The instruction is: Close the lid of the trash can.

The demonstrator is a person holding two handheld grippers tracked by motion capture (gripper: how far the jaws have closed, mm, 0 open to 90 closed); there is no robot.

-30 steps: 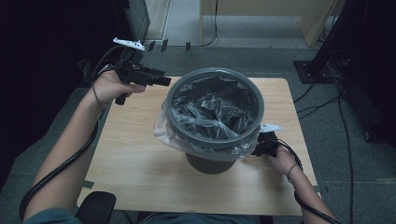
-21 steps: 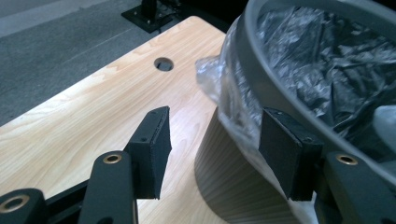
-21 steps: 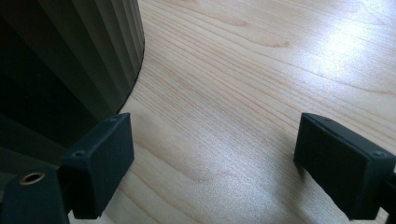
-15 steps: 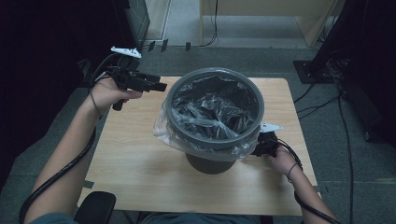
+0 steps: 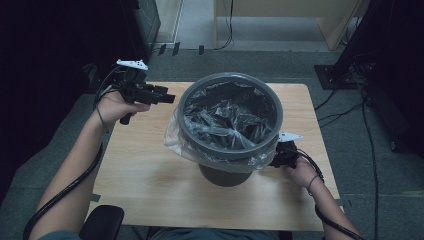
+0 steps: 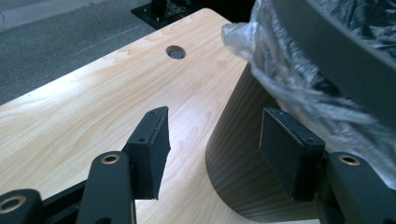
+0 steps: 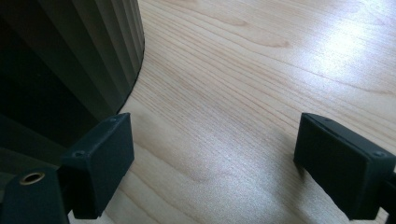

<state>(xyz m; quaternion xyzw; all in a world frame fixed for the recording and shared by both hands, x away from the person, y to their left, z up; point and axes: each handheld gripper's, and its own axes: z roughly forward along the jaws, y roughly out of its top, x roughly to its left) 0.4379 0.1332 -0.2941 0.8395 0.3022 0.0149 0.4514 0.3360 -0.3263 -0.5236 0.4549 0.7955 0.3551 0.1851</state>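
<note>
Lowered since before, left gripper (image 5: 167, 98) nears the bin (image 5: 230, 117), jaws open, empty; right gripper (image 7: 212, 168) likewise.

Overhead forward-down; gripper cameras close, sharing bin (image 5: 227, 125).

Desk (image 5: 150, 165): light wood-grain top, rectangular with rounded corners, standing on grey carpeted floor (image 5: 50, 150). One round cable hole (image 6: 175, 52) in the desk surface, seen ahead of the left tool (image 6: 212, 140) and a little to its left. Directly on the desk stands a grey ribbed bin (image 5: 225, 172), lined with a clear plastic bag (image 5: 180, 142) folded over its rim. The bin's wall sits just ahead of the left tool, towards its right jaw, and just to the left of the right tool (image 7: 212, 163). Bare wood lies between and ahead of the right tool's jaws.
</note>
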